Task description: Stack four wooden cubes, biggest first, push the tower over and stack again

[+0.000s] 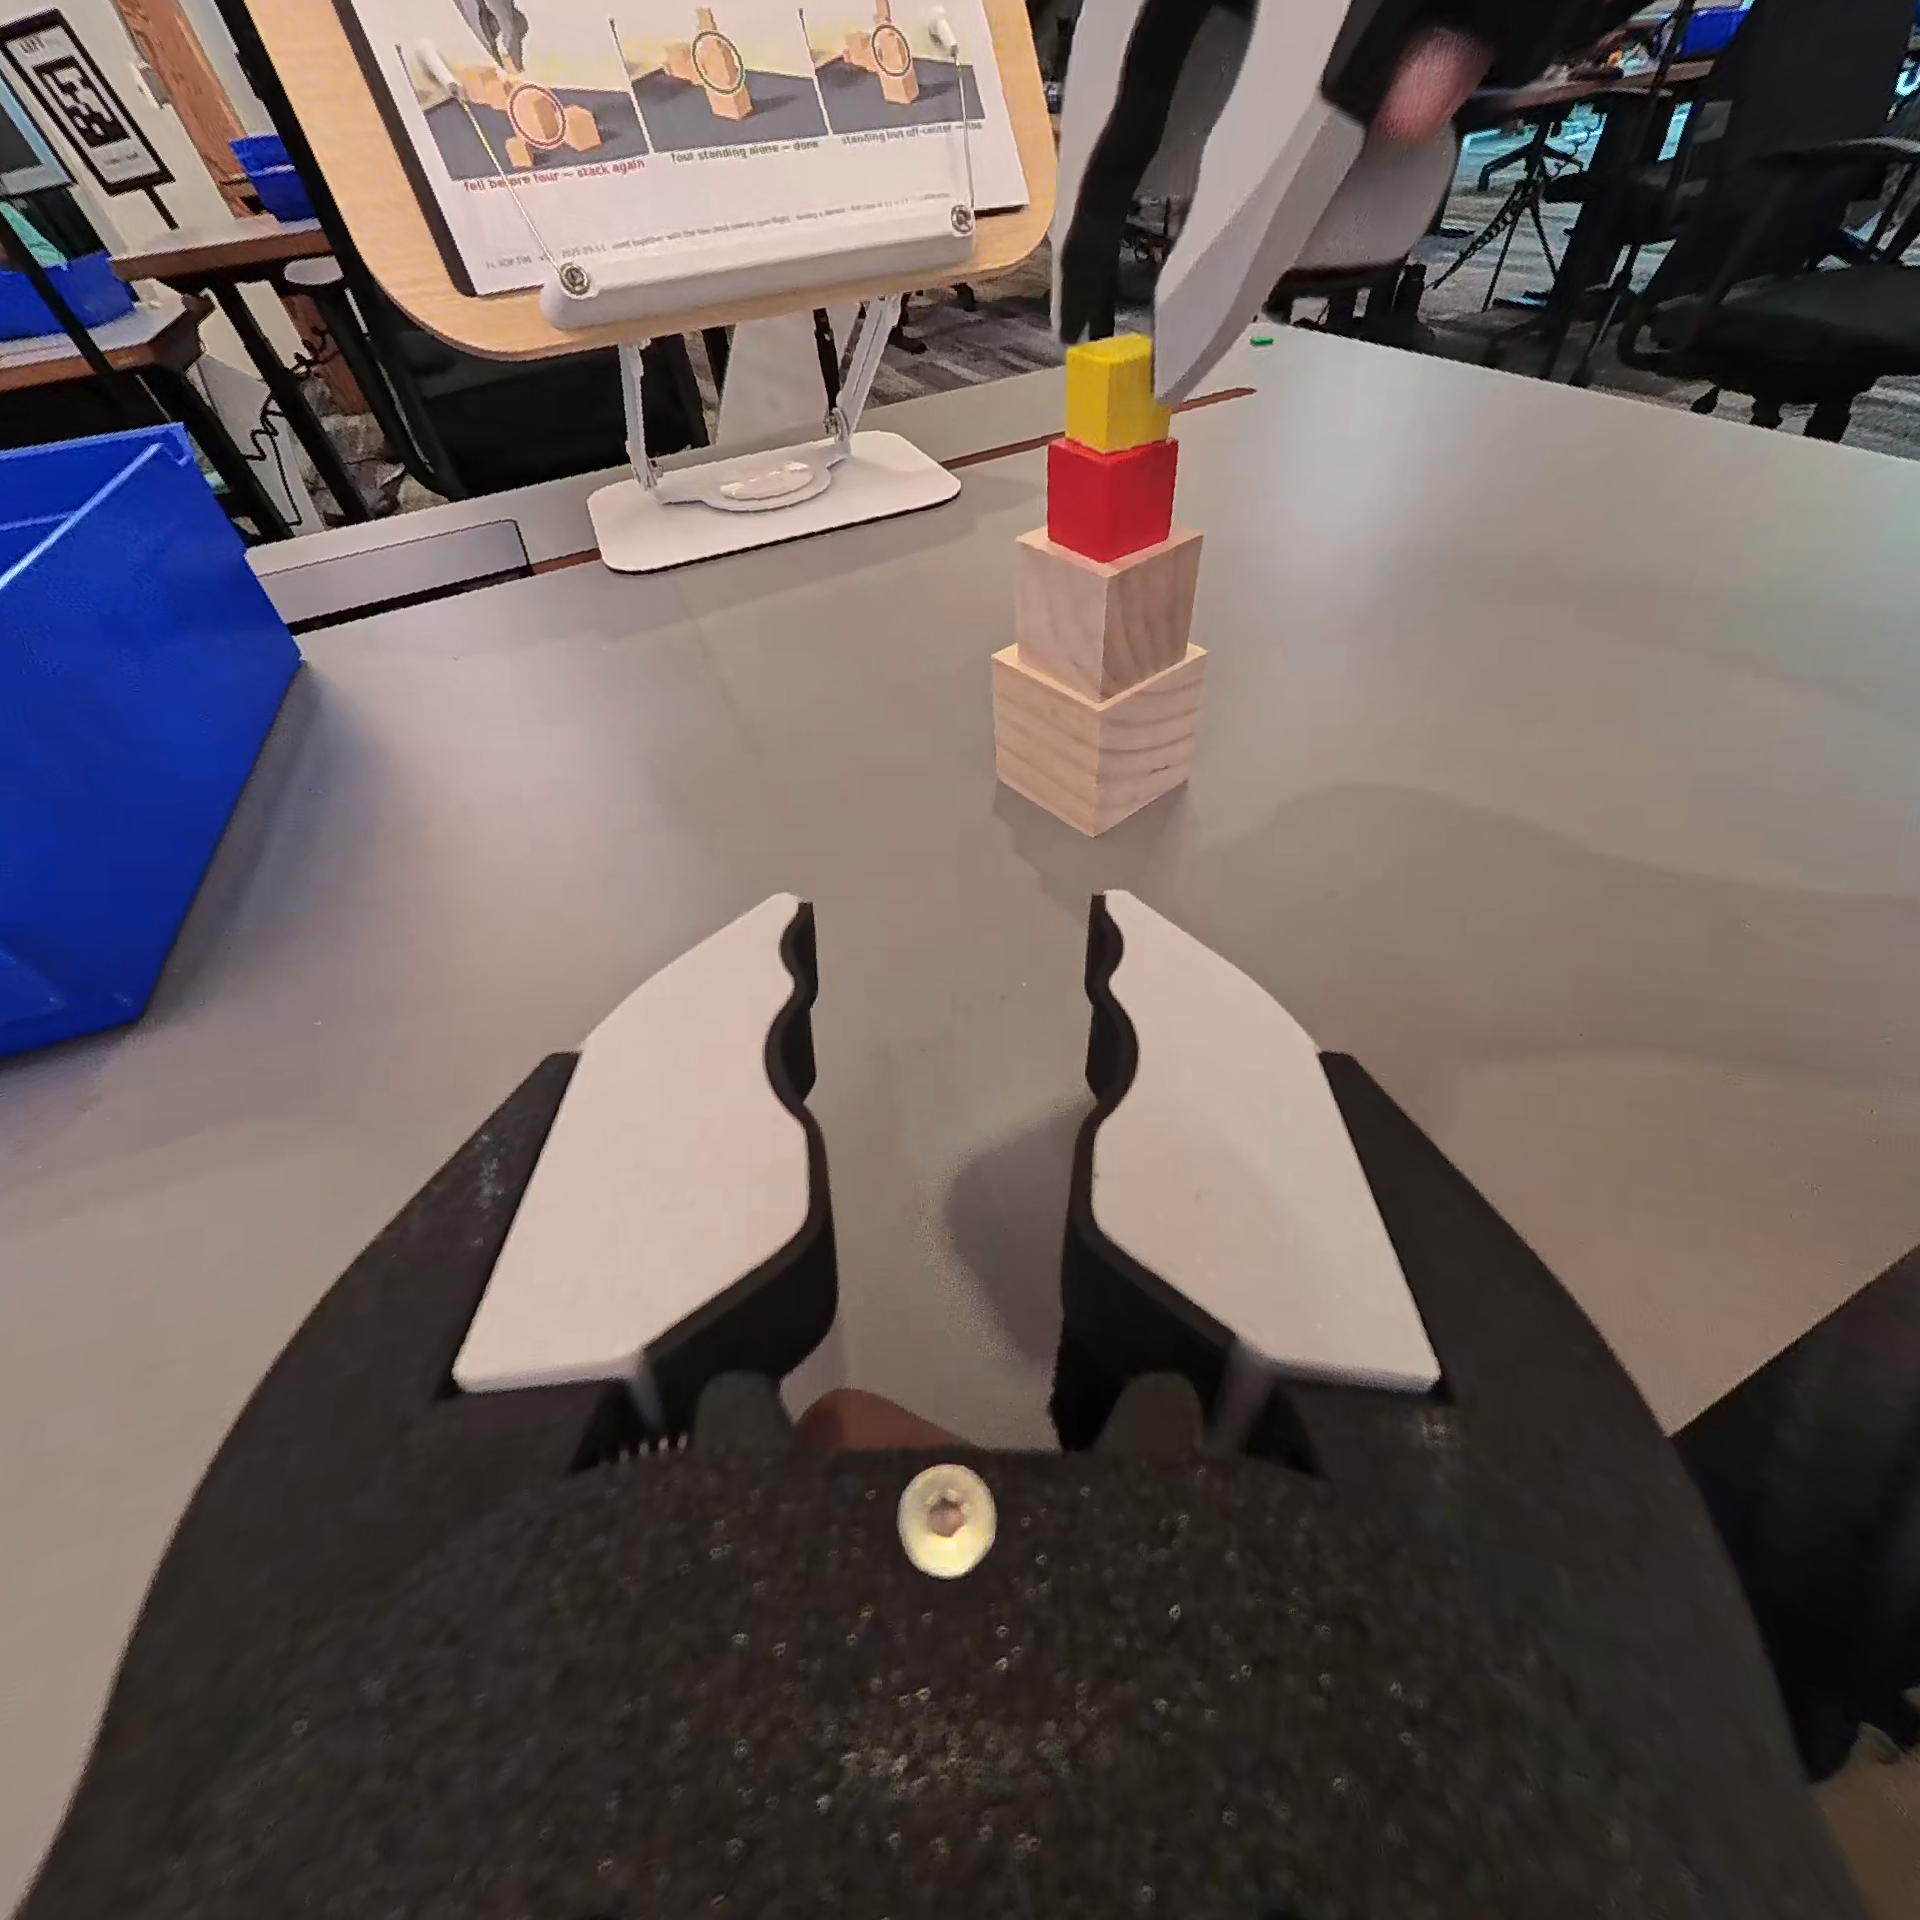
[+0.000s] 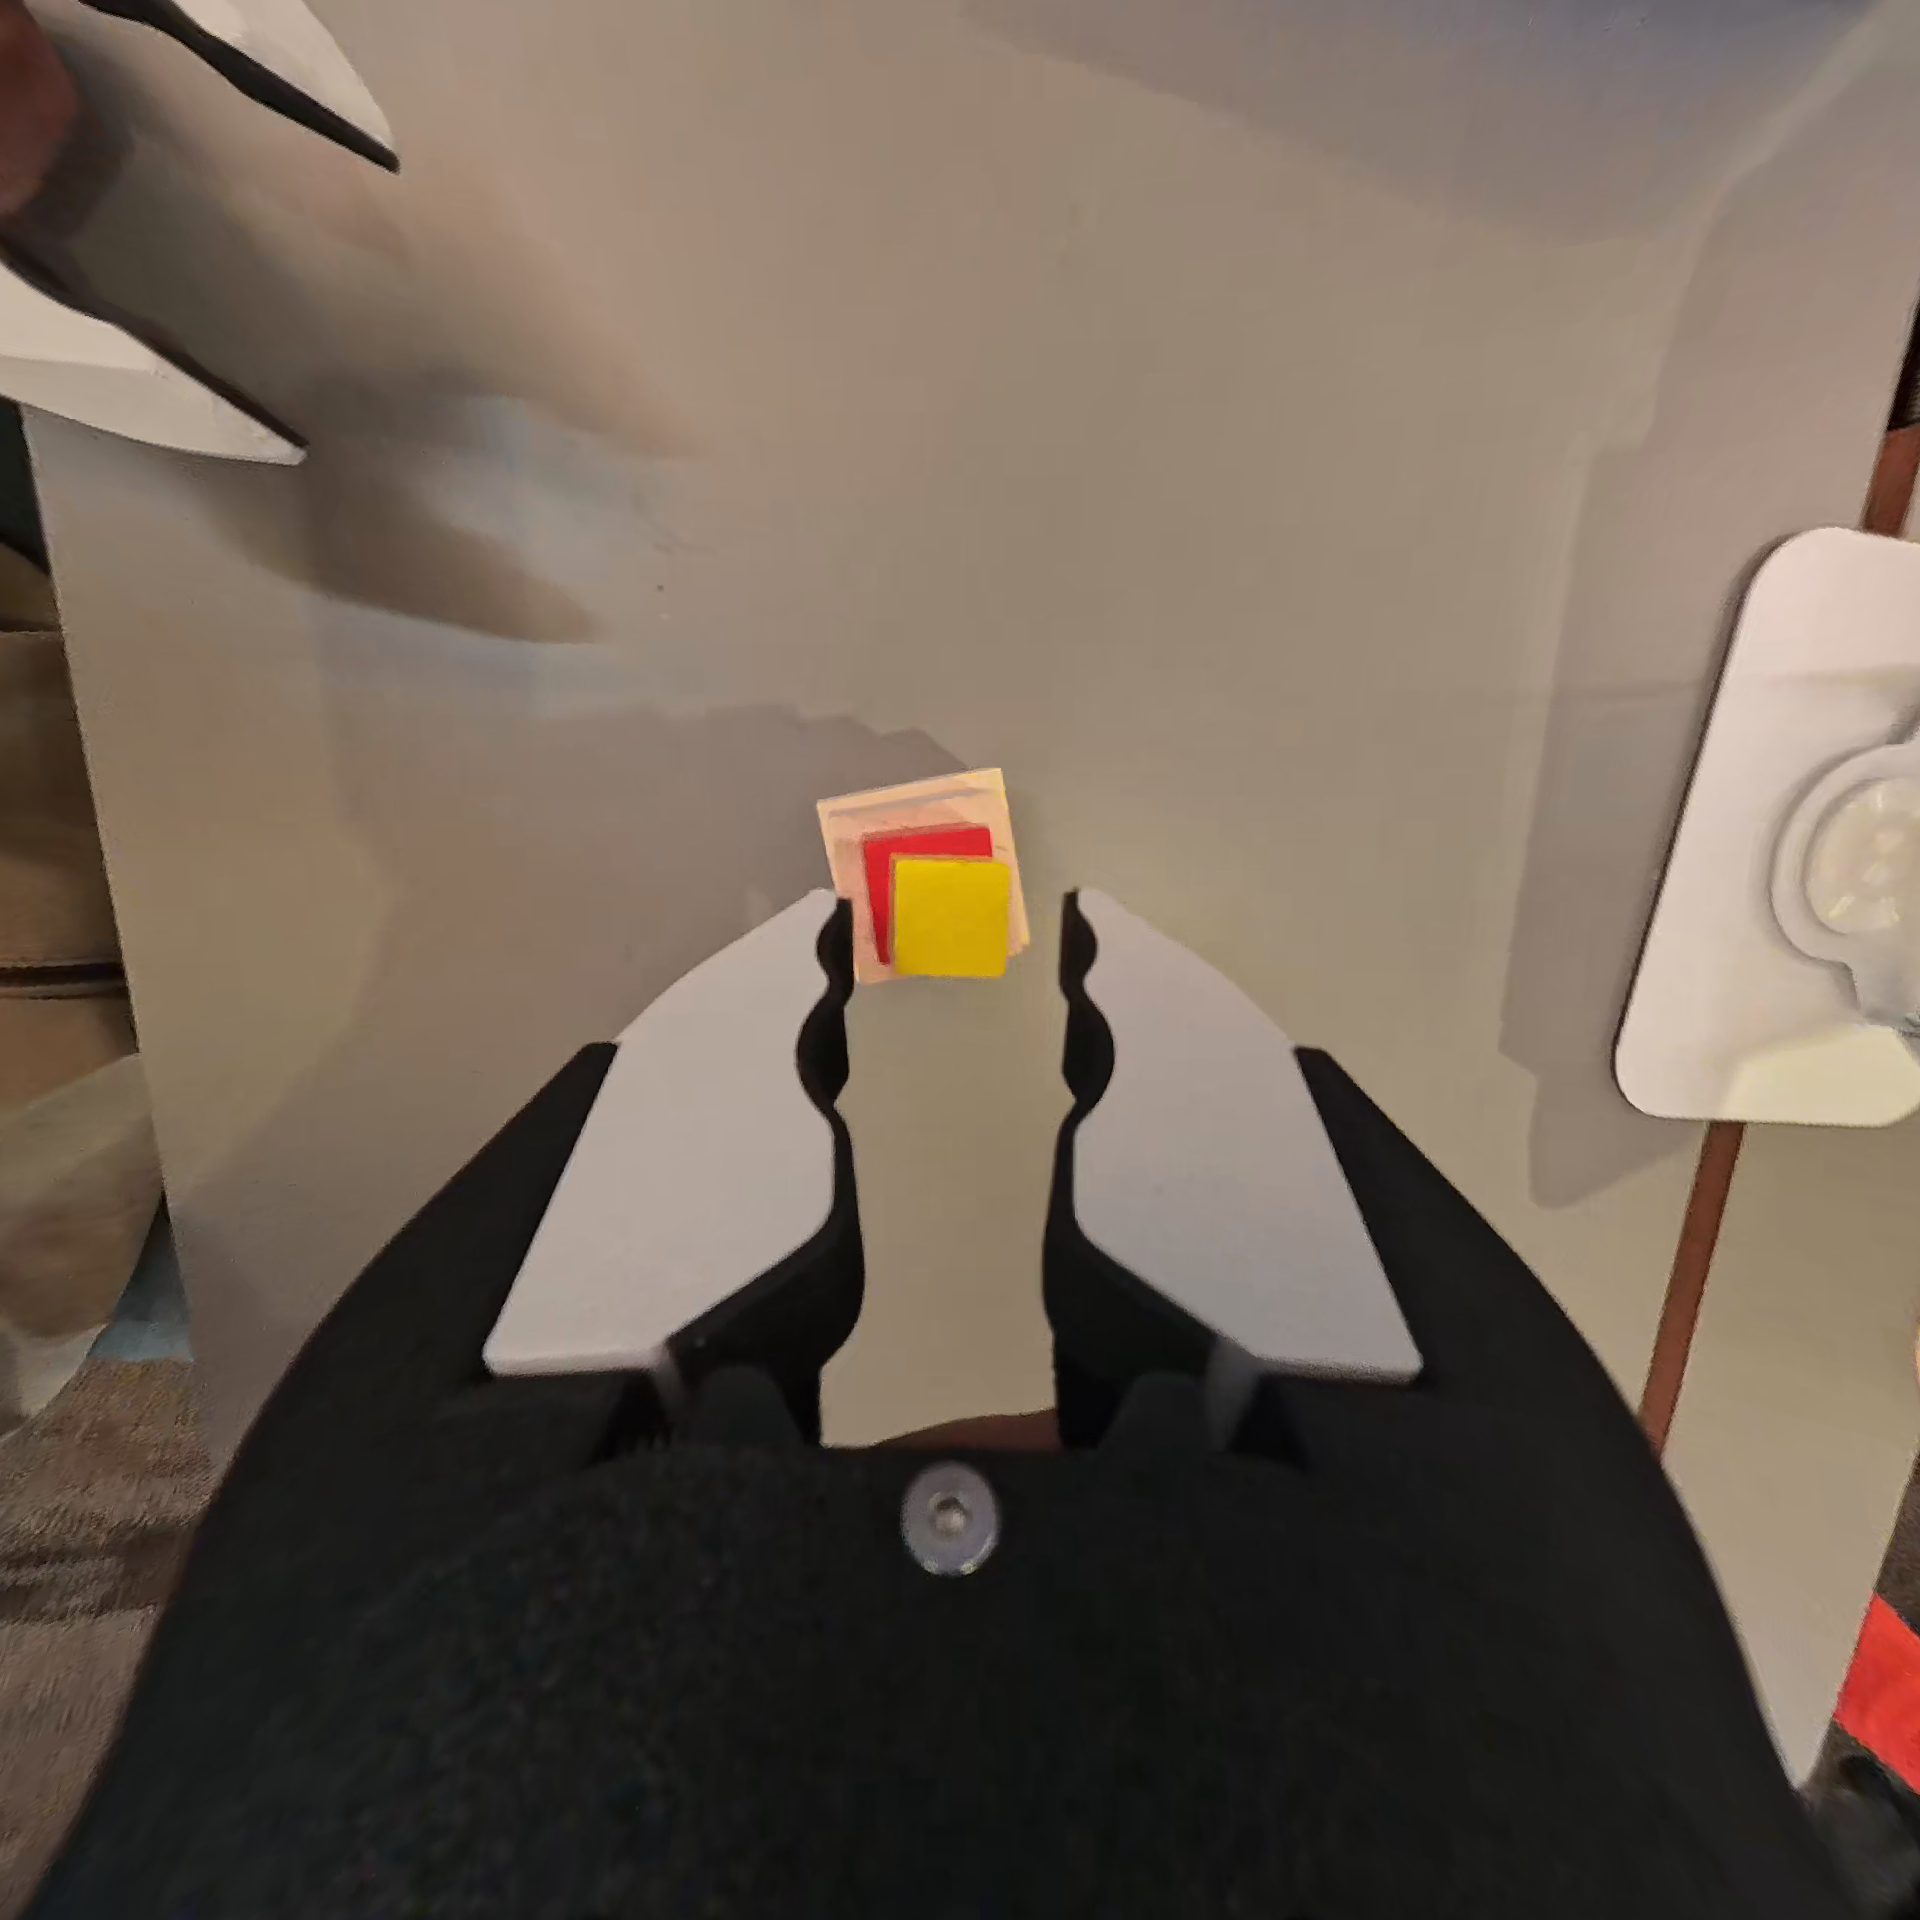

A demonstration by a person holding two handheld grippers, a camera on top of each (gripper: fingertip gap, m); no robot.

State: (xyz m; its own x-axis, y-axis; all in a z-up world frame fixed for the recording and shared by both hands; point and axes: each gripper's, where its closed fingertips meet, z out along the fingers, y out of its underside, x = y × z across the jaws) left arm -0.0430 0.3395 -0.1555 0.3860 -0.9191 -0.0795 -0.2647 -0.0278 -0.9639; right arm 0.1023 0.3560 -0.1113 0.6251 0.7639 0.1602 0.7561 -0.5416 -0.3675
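With all four cubes stacked mid-table, yellow cube (image 1: pixel 1112 395) on top, your right gripper (image 2: pixel 951 925) straddles it released, so lift straight up without brushing it, while your left gripper (image 1: pixel 951 997) waits near, released.
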